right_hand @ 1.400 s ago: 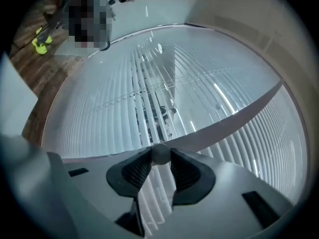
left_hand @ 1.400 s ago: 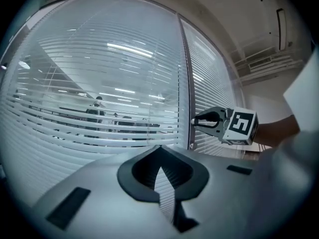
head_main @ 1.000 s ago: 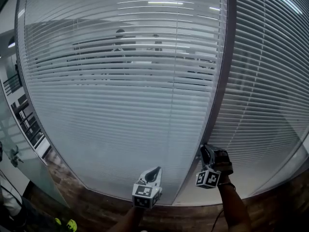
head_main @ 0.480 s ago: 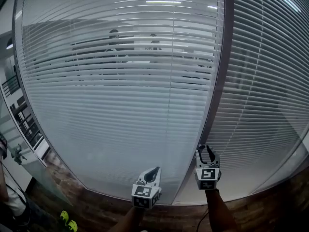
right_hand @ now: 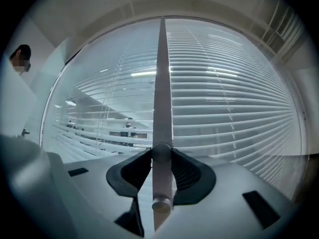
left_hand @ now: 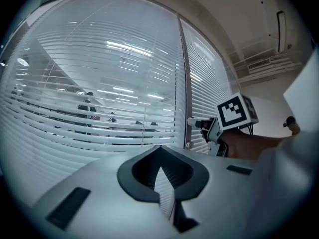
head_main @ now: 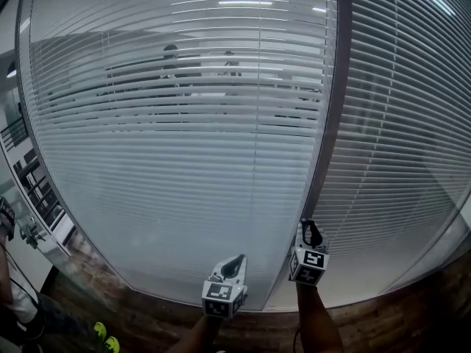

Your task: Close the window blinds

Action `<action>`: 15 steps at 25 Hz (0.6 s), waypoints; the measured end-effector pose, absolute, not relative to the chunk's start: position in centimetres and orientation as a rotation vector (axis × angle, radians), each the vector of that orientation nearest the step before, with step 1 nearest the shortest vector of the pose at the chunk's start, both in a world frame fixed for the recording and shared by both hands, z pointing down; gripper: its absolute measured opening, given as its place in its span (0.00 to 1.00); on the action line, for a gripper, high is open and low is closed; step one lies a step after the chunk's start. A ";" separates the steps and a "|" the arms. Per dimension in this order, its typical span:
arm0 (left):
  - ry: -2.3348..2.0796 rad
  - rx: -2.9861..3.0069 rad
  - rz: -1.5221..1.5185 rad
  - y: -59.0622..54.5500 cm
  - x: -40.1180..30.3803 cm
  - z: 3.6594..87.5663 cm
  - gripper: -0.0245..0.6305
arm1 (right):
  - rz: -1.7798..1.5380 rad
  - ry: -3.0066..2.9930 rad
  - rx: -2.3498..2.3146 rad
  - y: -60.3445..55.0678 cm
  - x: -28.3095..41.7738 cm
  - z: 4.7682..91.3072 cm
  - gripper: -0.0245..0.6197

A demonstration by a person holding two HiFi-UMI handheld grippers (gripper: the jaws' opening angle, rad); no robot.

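Note:
White slatted blinds (head_main: 184, 160) hang behind the glass. The upper slats of the left panel are tilted apart, so the room behind shows through. A second blind panel (head_main: 397, 138) fills the right side. A grey tilt wand (right_hand: 162, 83) hangs in front of the dark post (head_main: 333, 109) between the panels. My right gripper (head_main: 310, 228) (right_hand: 162, 156) (left_hand: 192, 122) points level at the post. Its jaws have just been closing and its pads press on the wand from both sides. My left gripper (head_main: 236, 259) (left_hand: 159, 151) is held lower left of it, shut, holding nothing.
Beyond the glass stand people (head_main: 171, 54) in a lit office. A glass door with a handle (head_main: 31, 232) is at the far left, and a person's shoes (head_main: 103, 338) show beside it. Brown wooden floor (head_main: 412, 307) runs along the foot of the glass wall.
My right gripper has rolled about its own pointing line, from tilted with the hand off to the right to upright, and shifted slightly left on the wand. The left gripper has stayed put.

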State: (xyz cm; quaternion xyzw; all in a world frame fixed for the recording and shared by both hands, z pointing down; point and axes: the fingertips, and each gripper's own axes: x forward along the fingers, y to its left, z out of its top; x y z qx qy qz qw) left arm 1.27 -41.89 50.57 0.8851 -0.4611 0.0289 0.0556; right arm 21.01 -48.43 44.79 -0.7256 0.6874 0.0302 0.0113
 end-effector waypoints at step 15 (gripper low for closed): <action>-1.406 2.694 0.128 -42.1 1.1 51.0 0.04 | 0.229 2.285 -2.309 -48.3 20.9 44.6 0.24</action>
